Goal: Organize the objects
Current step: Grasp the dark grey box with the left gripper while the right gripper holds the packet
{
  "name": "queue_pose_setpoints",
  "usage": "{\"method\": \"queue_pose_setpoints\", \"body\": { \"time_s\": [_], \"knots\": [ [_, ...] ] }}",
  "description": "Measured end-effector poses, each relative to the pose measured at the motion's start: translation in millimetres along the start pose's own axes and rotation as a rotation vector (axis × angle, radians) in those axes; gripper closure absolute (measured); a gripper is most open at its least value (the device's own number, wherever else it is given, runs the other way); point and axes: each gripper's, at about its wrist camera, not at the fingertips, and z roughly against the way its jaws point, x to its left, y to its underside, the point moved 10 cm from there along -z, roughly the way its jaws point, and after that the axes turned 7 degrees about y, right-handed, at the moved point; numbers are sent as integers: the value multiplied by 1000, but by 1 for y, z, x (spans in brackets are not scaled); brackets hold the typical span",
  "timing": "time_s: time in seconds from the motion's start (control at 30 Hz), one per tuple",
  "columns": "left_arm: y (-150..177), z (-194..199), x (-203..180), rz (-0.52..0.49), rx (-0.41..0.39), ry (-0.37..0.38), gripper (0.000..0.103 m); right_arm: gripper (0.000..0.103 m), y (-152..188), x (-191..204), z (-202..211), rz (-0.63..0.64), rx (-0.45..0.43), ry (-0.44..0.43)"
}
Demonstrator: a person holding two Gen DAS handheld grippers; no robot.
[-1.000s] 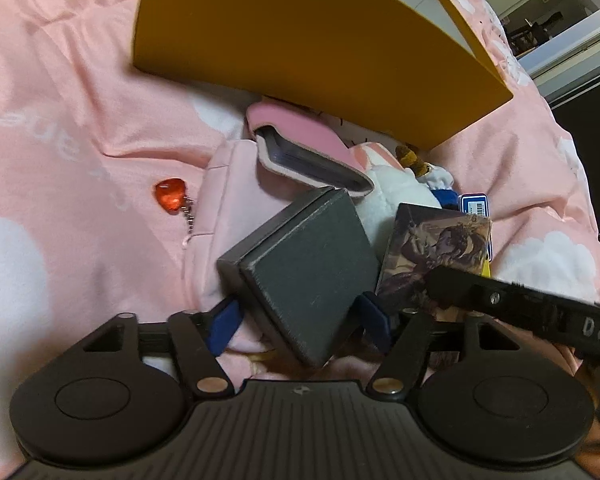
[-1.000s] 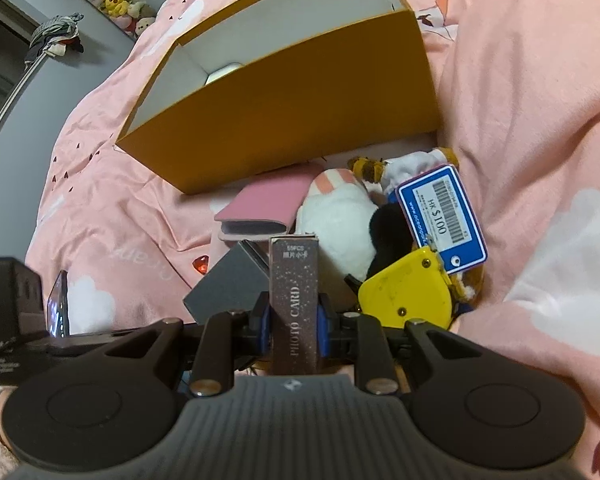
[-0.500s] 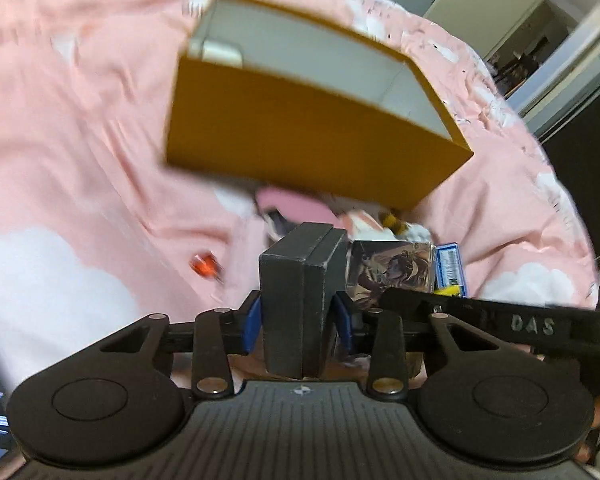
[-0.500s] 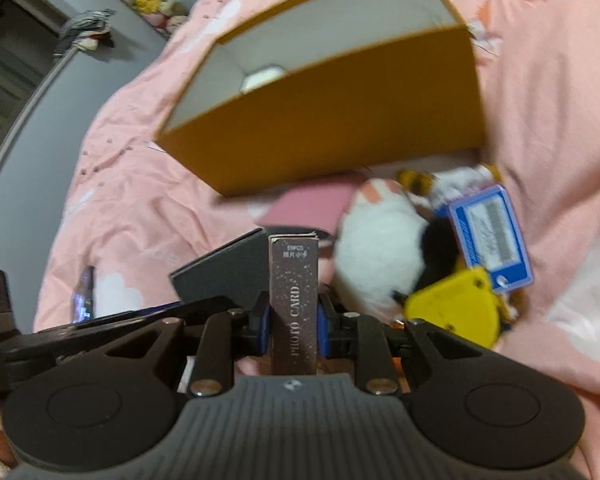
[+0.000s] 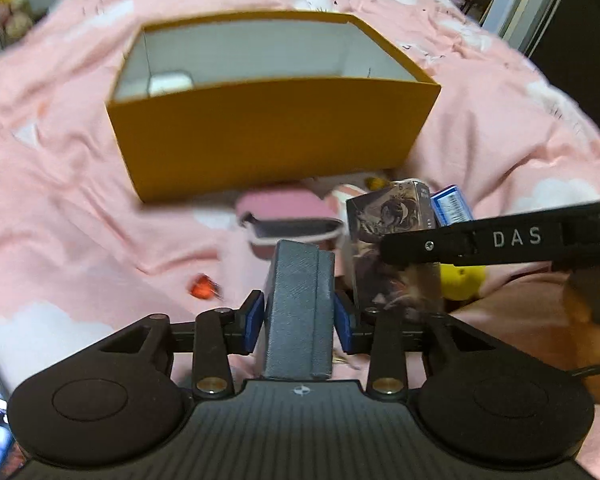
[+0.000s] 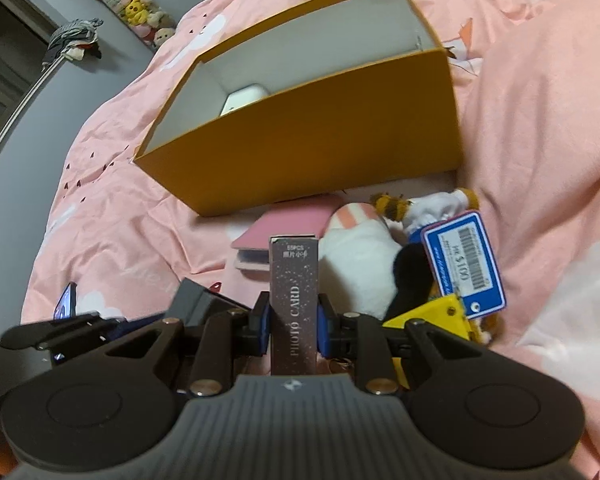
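My left gripper point(image 5: 299, 316) is shut on a dark grey box point(image 5: 296, 300), held upright on its edge above the pink bedding; both blue pads touch its sides, and the jaws are opening slightly. My right gripper point(image 6: 293, 324) is shut on a slim dark photo card box point(image 6: 294, 292), also upright. Beyond both stands an open yellow cardboard box point(image 5: 268, 136) point(image 6: 320, 152) with a white item point(image 6: 244, 100) in its left corner. In the left wrist view the photo card box point(image 5: 392, 240) shows to the right, partly behind the right tool's black bar.
On the bed between the grippers and the yellow box lie a pink card case point(image 6: 288, 228), a white plush point(image 6: 360, 264), a blue price tag point(image 6: 464, 264) and a yellow tape measure point(image 6: 432, 316). A red heart charm point(image 5: 202, 286) lies left. A phone point(image 6: 66, 300) stands at far left.
The left gripper closed on the grey box, lifted it off the pile and rolled it upright; its view now faces the yellow box's opening. The right gripper kept its hold, almost still.
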Motion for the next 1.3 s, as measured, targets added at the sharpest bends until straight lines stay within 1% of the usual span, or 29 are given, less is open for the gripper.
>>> {"method": "queue_pose_setpoints", "body": {
  "time_s": [0.1, 0.17, 0.23, 0.27, 0.37, 0.43, 0.47, 0.57, 0.6, 0.7, 0.83, 0.93, 1.0, 1.07, 1.17, 1.2, 1.3],
  "knots": [
    [4, -3, 7, 90, 5, 95, 46, 79, 2, -2, 0, -11, 4, -2],
    [5, -3, 6, 128, 7, 170, 36, 79, 3, -4, 0, -15, 8, -1],
    [5, -3, 1, 143, 12, 239, 35, 79, 3, -4, 1, -17, 8, 6],
    [5, -2, -1, 142, 15, 261, 35, 79, 3, -5, 2, -15, 6, 12],
    [3, 1, -2, 139, -1, 255, 34, 79, 3, -9, 5, -13, -4, 33],
    [1, 3, 3, 166, -6, 252, 31, 79, 5, -11, 6, -20, -3, 33],
    [1, 2, 8, 187, -1, 251, 30, 79, 5, -12, 6, -24, 0, 33],
    [7, -7, 23, 263, 36, 222, 30, 79, 6, -14, 7, -25, 1, 37],
    [10, -11, 25, 282, 50, 223, 30, 79, 5, -14, 7, -18, 0, 44],
    [15, -22, 26, 330, 79, 265, 30, 79, 6, -14, 11, 20, -13, 85],
    [21, -37, 23, 345, 109, 280, 30, 79, 4, -21, 21, 51, -40, 140],
    [23, -47, 22, 374, 119, 315, 29, 79, 4, -28, 19, 26, -21, 112],
    [23, -51, 21, 384, 123, 317, 27, 79, 5, -32, 15, 0, -2, 95],
    [24, -56, 18, 378, 130, 322, 21, 79, 6, -33, 12, -14, 7, 86],
    [26, -65, 12, 374, 151, 340, 18, 79, 5, -34, 13, -20, 10, 86],
    [27, -67, 11, 379, 154, 350, 18, 79, 5, -34, 13, -20, 11, 88],
    [26, -67, 12, 390, 146, 359, 22, 79, 7, -35, 14, -26, 17, 89]
  ]
}}
